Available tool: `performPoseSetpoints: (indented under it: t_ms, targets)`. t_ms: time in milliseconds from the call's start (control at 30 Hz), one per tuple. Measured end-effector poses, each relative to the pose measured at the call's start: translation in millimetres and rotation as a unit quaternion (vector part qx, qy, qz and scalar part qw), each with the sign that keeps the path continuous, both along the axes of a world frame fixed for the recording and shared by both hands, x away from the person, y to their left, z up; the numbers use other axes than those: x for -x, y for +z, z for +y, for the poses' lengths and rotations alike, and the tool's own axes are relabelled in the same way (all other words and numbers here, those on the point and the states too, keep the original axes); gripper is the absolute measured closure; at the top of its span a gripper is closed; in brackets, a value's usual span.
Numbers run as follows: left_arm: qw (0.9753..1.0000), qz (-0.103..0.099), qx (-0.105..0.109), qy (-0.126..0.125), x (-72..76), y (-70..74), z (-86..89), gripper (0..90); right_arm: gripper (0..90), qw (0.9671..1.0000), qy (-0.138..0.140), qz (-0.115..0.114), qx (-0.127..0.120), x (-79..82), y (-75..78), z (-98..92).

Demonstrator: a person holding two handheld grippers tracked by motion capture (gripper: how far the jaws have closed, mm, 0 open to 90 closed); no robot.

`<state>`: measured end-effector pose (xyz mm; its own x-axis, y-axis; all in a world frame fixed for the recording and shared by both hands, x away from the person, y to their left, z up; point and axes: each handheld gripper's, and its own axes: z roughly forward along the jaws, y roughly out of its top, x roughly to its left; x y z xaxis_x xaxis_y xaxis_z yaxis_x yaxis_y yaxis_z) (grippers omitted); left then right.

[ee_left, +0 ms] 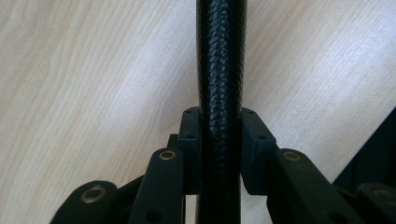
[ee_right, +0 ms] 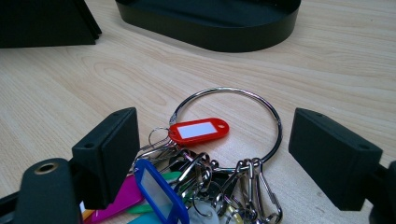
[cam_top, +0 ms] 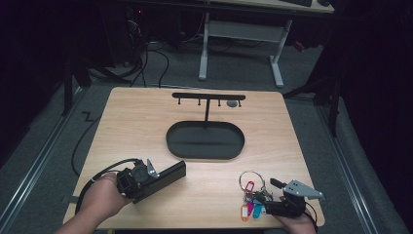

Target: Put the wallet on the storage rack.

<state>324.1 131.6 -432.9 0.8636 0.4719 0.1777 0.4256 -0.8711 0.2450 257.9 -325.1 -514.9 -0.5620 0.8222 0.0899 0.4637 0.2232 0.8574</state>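
Keys [ee_right: 205, 186] on their big ring [ee_right: 275, 135] lie between the right claw's [ee_right: 233, 154] spread jaws, so close squarely on the ring, while the left claw [ee_left: 220, 140] is clamped on a black wallet [cam_top: 168, 174].

table [cam_top: 146, 117]: bears everything named here
tray [cam_top: 205, 140]: on the table's middle, well ahead of both grippers' fingers
rack [cam_top: 208, 96]: rises from the tray's far rim, its bar crosswise above it
left gripper [cam_top: 170, 171]: near-left part of the table, fingers aimed toward the tray's near-left rim
wallet [ee_left: 220, 70]: between the left gripper's fingers [ee_left: 189, 140], reaching out past their tips, above the table
right gripper [ee_right: 212, 154]: near-right part of the table, fingers to either side of the keys
ring [ee_right: 229, 128]: flat on the table, between and just ahead of the right gripper's fingers
keys [ee_right: 205, 186]: on the ring's near side, between those fingers
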Motion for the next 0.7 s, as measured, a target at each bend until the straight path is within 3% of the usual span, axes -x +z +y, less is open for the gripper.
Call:
performPoseSetpoints:
  t_ms: [333,500,700]
  targets:
    - [0.9995,-0.03,0.001,-0.004,-1.9,5.4,-3.2,74.1,16.6,1.0,-0.004,-0.001,0.001,0.3,0.5,-1.1]
    - [0.9981,-0.055,0.026,-0.002,-3.2,14.3,-5.3,74.1,16.4,0.9999,-0.011,-0.001,-0.001,-0.1,0.2,-1.4]
    - [0.9942,-0.09,0.056,-0.015,-5.0,19.0,-15.7,74.2,15.6,0.9998,-0.017,-0.001,0.001,-1.1,-0.2,-1.6]
